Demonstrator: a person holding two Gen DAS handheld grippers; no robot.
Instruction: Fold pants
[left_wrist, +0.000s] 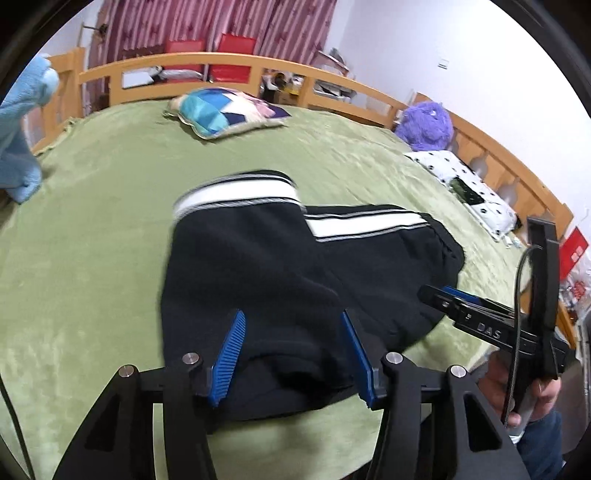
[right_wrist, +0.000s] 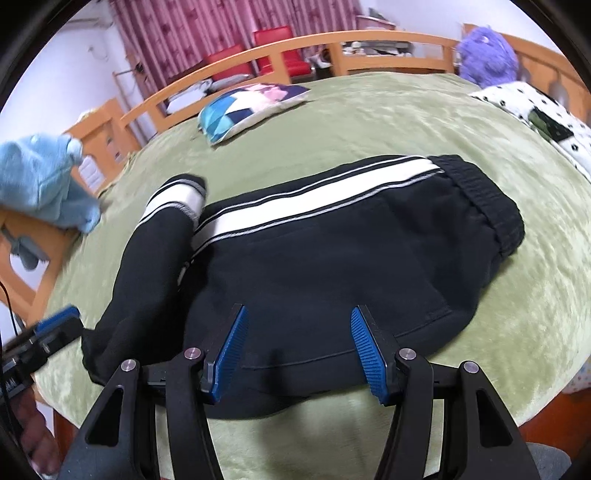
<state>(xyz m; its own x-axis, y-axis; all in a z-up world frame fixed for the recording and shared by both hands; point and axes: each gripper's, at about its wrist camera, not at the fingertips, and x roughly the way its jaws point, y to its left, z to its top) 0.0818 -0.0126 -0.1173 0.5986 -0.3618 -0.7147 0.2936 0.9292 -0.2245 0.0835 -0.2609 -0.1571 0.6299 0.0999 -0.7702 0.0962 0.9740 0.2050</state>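
The black pants (right_wrist: 332, 266) with white side stripes lie folded on the green blanket (right_wrist: 424, 122) of the bed, near its front edge, with the waistband to the right and one leg doubled over at the left. The left gripper (left_wrist: 291, 354) hangs just above the near edge of the pants, its blue pads (left_wrist: 231, 354) spread wide and holding nothing. The right gripper (right_wrist: 299, 350) hovers over the same near edge, further toward the waistband, also spread apart and empty. Beyond the pants, a patchwork pillow (right_wrist: 251, 107) lies near the wooden bed rail (right_wrist: 258, 59). A light blue plush toy (right_wrist: 40, 177) sits left of the pants, and a purple plush toy (right_wrist: 487, 55) and spotted pillow (right_wrist: 546, 118) lie to their right.
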